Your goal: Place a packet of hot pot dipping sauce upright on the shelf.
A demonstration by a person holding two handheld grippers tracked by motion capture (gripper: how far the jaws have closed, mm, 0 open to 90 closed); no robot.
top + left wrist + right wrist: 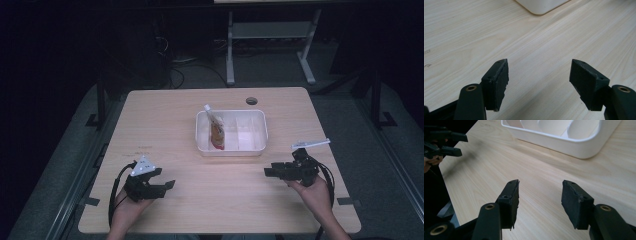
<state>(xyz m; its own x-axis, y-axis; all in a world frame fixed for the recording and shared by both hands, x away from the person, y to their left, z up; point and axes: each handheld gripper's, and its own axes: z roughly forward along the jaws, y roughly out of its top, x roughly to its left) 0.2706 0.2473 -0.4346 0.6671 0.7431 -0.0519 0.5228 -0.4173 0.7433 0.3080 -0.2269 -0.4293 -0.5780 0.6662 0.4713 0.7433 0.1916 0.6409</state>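
High view first: both grippers rest low over the wooden table [165, 120], one at each near corner, with a white divided tray [259, 131] lying beyond and between them. The left gripper [169, 181] sits in the person's left hand [131, 206], its jaws spread wide with nothing but bare wood between them. In the left gripper view the tray's rounded corner [541, 6] lies ahead of the jaws, well apart from them.

The right gripper [268, 172] is held in the right hand [314, 192] and points across the table toward the other gripper. Its jaws also stand apart, a little narrower than the left pair, and they hold nothing. In the right gripper view the tray [564, 141] lies ahead and slightly to the right of the jaws, near but not touching, and the left gripper [459, 143] shows farther off to the left.

A spouted pouch [216, 131] with red and yellow print lies in the tray's left compartment, the one nearer the left gripper, its white cap leaning against the far rim.
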